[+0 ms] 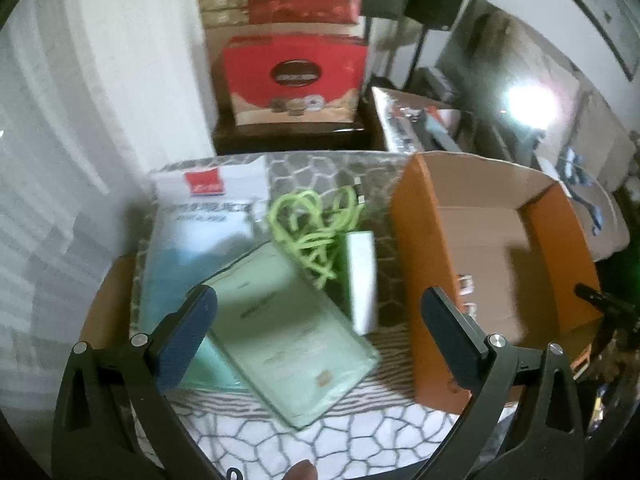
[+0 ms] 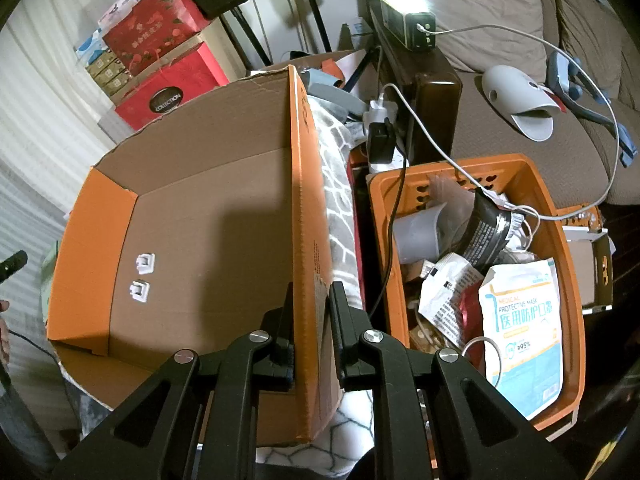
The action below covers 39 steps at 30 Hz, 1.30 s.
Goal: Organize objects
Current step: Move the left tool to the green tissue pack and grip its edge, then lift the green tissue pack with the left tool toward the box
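Observation:
My left gripper (image 1: pixel 316 316) is open and empty above a pale green packet (image 1: pixel 292 332) on the patterned cloth. Beyond the packet lie a green cable (image 1: pixel 316 232), a small white-green box (image 1: pixel 362 280) and a blue-white bag (image 1: pixel 200 216). An orange cardboard box (image 1: pixel 496 248) stands open to the right. My right gripper (image 2: pixel 312 316) is shut on that box's right wall (image 2: pixel 306 240). Inside the box (image 2: pixel 192 240) lie two small white clips (image 2: pixel 142 276).
An orange plastic basket (image 2: pixel 560 264) full of packets, a mask pack (image 2: pixel 520 332) and cables sits right of the box. Red gift boxes (image 1: pixel 296 80) are stacked behind the table. A power strip (image 2: pixel 380 136) and a sofa (image 2: pixel 500 20) lie beyond.

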Motion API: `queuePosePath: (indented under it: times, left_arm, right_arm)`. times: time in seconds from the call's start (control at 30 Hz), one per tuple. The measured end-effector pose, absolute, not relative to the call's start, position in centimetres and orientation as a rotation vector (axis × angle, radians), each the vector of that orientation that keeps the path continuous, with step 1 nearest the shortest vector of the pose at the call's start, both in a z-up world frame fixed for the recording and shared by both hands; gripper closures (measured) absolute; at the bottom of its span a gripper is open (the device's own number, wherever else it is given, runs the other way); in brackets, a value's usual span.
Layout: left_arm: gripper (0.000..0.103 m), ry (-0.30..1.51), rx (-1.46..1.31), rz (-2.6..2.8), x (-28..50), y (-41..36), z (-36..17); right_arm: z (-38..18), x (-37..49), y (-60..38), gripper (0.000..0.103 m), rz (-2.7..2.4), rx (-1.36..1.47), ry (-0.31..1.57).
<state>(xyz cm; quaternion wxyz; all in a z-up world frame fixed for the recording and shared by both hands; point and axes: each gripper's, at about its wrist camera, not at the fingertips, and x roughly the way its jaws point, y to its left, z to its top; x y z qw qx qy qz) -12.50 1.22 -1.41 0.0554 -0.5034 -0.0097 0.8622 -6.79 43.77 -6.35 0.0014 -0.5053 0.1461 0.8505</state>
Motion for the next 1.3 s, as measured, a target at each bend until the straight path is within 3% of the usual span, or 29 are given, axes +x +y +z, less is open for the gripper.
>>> queuePosePath:
  times: [0.13,0.57,1.17,1.3]
  left_arm:
    - [0.000,0.050,-1.570,2.666,-12.3,0.4,-2.6]
    - [0.000,-0.101,-1.724,2.625,-13.7,-0.8,-6.5]
    - [0.000,0.095,-1.713,2.741,-14.6,1.6,-8.3]
    - [0.007,0.040,-1.662,2.720,-14.2,0.6,-8.0]
  right_arm:
    - [-6.4,-6.8,43.8,0.090,2.669,-1.587,0.459]
    - [-6.4,-6.9,43.3,0.089,2.659,-1.599,0.462]
    - [-7.1,-7.5,43.3,0.089,2.637,-1.613,0.453]
    - [-7.1,-7.5,43.3,0.089,2.639,-1.614,0.456]
